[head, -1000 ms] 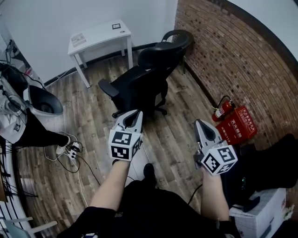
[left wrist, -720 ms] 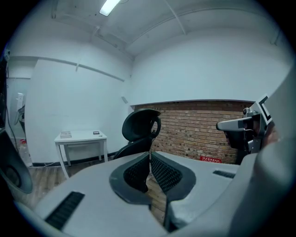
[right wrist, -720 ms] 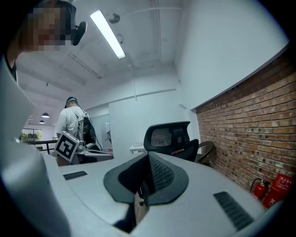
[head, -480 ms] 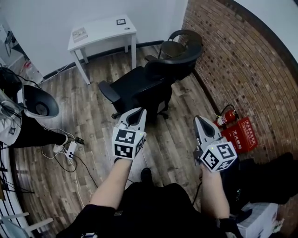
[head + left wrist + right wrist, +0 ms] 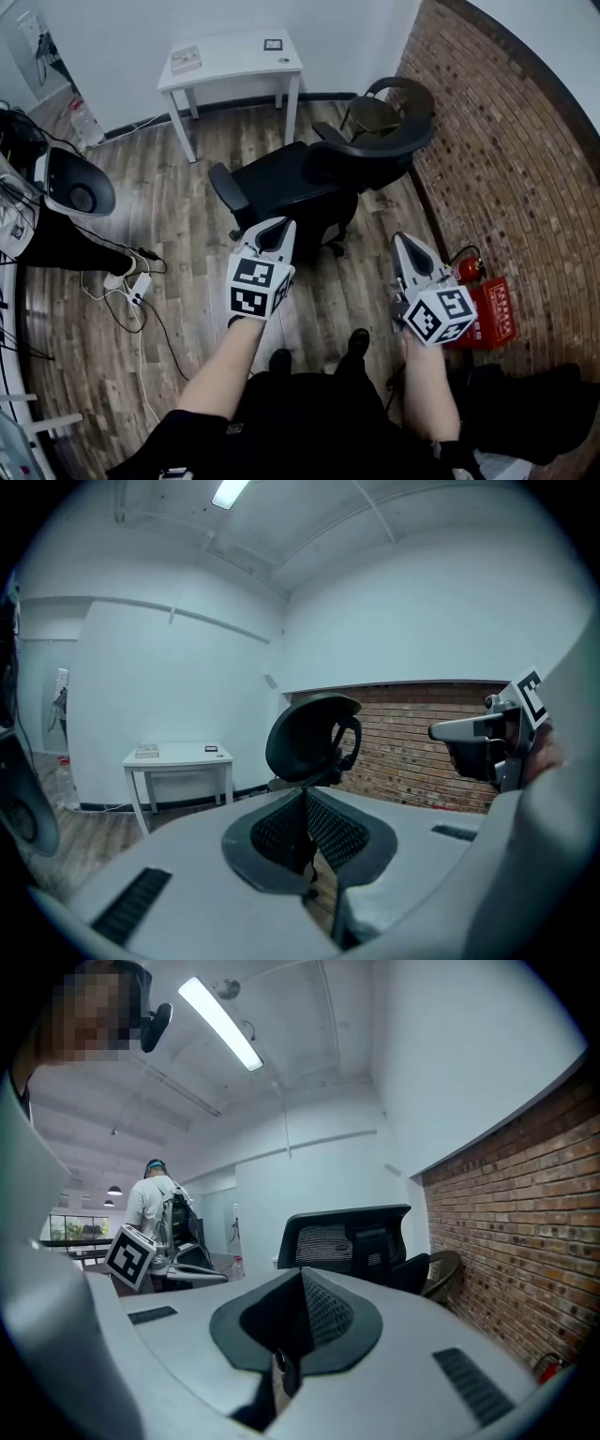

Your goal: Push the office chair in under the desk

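- Two grippers are held out on the near side of the office chair (image 5: 300, 183), both pointing toward it and neither touching it.
- Left gripper (image 5: 278, 225): its jaws are pressed together with nothing between them. In the left gripper view the chair's headrest and back rise ahead of the closed tips.
- Right gripper (image 5: 403, 242): its jaws are also together and empty. It sits nearer the chair's brick-wall side, and its own view looks at the broad mesh back of the chair.
- The office chair, black, stands out on the wooden floor (image 5: 178, 216). Its backrest is on the side toward the brick wall (image 5: 506, 159), and its seat and one armrest are on the other side.
- The desk (image 5: 234, 58), small and white, stands beyond the chair against the white wall (image 5: 122, 37). It is well apart from the chair, which is not under it.
- A round-backed chair (image 5: 384, 108) sits just behind the office chair's backrest, close to the brick wall.
- A fire extinguisher (image 5: 466, 269) and a red box (image 5: 492, 314) lie by the brick wall, nearer the person than the chair.
- A power strip (image 5: 134, 291) with trailing cables lies on the floor on the chair's opposite side.
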A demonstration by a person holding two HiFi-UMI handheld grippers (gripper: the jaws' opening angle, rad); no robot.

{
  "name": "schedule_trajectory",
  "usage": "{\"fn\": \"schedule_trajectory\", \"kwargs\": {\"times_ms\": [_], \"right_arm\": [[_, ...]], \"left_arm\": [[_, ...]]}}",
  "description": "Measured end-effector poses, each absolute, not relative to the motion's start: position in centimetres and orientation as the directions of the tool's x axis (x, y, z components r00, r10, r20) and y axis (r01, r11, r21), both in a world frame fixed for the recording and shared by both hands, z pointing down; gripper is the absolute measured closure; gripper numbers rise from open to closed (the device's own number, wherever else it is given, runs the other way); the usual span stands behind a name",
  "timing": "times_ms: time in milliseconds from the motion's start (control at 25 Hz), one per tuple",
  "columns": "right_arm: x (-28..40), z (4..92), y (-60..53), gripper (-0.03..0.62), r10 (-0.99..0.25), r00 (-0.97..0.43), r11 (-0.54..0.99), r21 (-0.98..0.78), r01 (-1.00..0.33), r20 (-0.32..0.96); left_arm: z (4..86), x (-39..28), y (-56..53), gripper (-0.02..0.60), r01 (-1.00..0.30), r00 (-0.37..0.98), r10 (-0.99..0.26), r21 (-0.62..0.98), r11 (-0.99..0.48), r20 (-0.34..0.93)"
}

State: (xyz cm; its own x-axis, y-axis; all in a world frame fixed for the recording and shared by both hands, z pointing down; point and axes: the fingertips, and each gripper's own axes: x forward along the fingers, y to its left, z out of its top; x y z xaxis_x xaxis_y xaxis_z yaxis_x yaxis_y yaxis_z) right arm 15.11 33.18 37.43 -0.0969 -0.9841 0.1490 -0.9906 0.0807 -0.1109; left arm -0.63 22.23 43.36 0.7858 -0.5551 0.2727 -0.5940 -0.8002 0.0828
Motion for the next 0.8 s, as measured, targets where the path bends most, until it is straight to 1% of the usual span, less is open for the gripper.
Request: {"fn": "schedule_trajectory", "kwargs": {"times_ms": [280, 600, 800], "right_arm": [[22.2, 38.5, 29.7, 0.589, -0.964, -0.224, 0.204, -0.141, -0.969, 0.146], [33.6, 38.5, 29.1, 0.589, -0.926, -0.338, 0.315, -0.15, -0.937, 0.167], [36.3, 39.7, 27.1, 0.589, -0.897, -0.399, 0.369, -0.173, -0.913, 0.191]], "left_arm": [[43.6, 3.2, 20.6, 0.563, -0.73, 0.668, -0.687, 0.068, -0.68, 0.286], [43.4, 9.2, 21.3, 0.563, -0.861, 0.501, -0.816, 0.074, -0.503, 0.288], [43.9, 10.6, 21.9, 0.561, -0.904, 0.413, -0.85, 0.032, -0.427, 0.326]]}}
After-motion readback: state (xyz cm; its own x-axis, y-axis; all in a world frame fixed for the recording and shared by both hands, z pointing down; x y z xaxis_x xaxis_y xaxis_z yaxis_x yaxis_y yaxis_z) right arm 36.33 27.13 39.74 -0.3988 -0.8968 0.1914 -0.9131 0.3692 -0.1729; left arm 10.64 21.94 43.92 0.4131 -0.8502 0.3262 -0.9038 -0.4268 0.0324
